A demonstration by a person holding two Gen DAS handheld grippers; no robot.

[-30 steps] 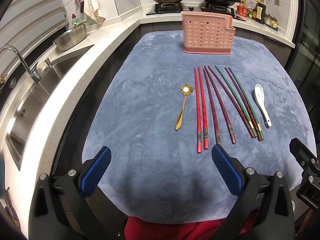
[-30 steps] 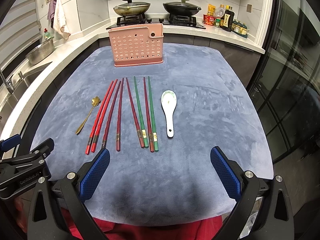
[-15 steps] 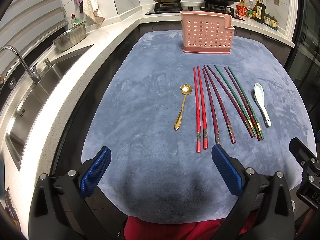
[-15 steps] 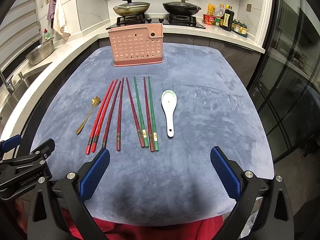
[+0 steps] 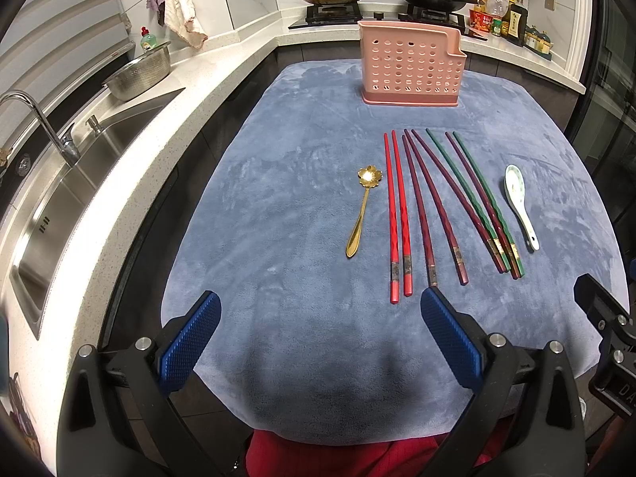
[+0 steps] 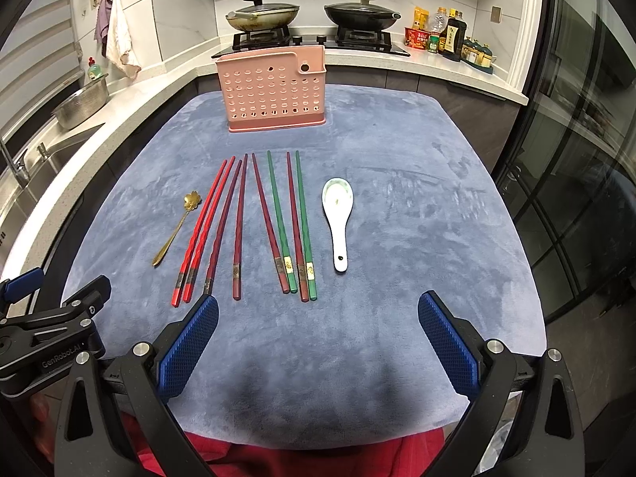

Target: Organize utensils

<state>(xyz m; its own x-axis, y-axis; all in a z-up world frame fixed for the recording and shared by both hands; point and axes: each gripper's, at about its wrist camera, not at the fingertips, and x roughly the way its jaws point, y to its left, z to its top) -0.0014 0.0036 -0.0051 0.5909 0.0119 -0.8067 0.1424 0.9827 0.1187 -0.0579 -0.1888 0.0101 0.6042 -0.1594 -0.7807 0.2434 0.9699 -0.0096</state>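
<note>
Kitchen island under a blue-grey mat [image 6: 397, 238] — nothing sorted yet. Gold spoon [image 5: 362, 208], eight chopsticks [image 6: 258, 226] and white ceramic spoon [image 6: 338, 218] lie in a row short of the pink holder [image 6: 272, 93]. Left gripper [image 5: 318, 342] and right gripper [image 6: 316, 342] hover wide, empty; next likely a first pick — thin sticks lie flat, close together. Holder's compartments hidden.

8 chopsticks [image 5: 445, 202] lie between gold spoon [image 5: 362, 208] and white spoon [image 5: 520, 202].

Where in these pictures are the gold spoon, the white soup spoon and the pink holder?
Gold spoon [image 5: 368, 175], left wrist view, on its flower-shaped bowl.
White soup spoon [image 6: 337, 197], right wrist view, on its bowl.
Pink holder [image 6: 270, 95], right wrist view, on its perforated front wall.
</note>
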